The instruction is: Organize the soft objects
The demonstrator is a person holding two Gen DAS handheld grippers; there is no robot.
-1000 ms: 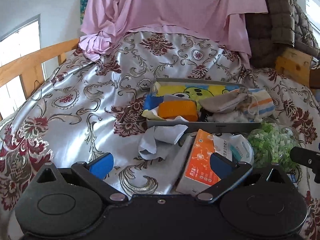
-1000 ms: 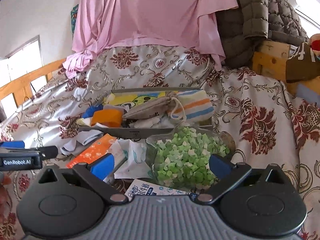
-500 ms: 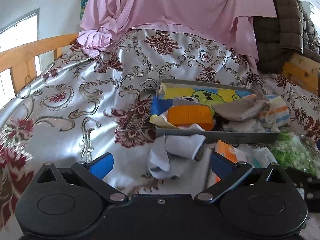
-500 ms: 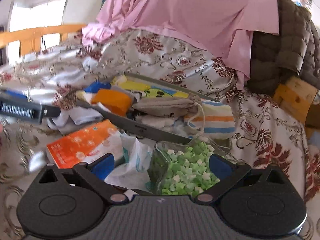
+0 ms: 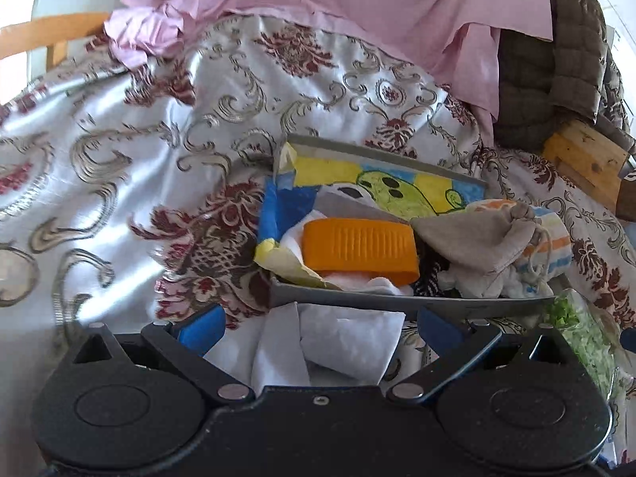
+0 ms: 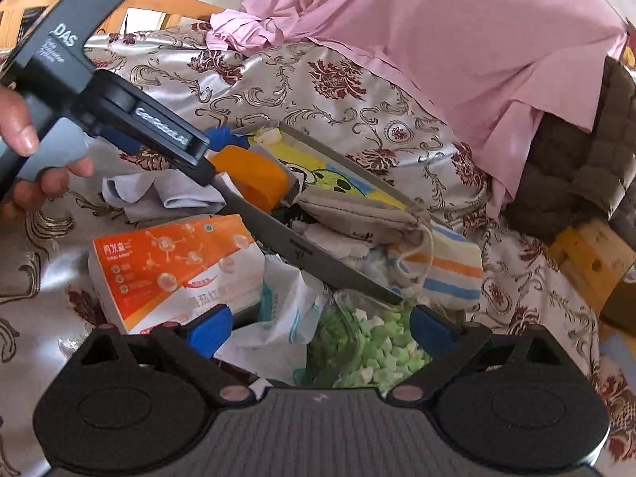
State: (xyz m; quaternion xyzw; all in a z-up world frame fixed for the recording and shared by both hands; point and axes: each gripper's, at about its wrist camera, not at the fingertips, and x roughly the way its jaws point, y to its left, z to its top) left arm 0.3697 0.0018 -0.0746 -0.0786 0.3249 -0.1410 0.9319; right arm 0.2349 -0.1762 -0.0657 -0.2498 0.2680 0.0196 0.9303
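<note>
A grey tray (image 5: 397, 302) on the bed holds soft things: a cartoon cloth (image 5: 389, 187), an orange sponge (image 5: 359, 248), a beige drawstring pouch (image 5: 477, 238) and a striped cloth (image 5: 556, 246). A crumpled pale grey cloth (image 5: 338, 342) lies just in front of the tray, between the open fingers of my left gripper (image 5: 318, 324). In the right wrist view the left gripper's body (image 6: 119, 115) reaches over that cloth (image 6: 159, 194). My right gripper (image 6: 318, 328) is open over white packets (image 6: 278, 318) and a bag of green pieces (image 6: 365, 349).
An orange and white box (image 6: 171, 266) lies left of the packets. The bed has a silver floral cover (image 5: 119, 159). A pink sheet (image 5: 357, 4) and a brown quilt (image 5: 556, 59) are heaped behind. A wooden rail (image 5: 51, 35) runs at the left, a wooden block (image 5: 584, 163) at the right.
My left gripper moved forward and down so the grey cloth now lies between its fingers. My right gripper swung left and closer to the packets and the green bag.
</note>
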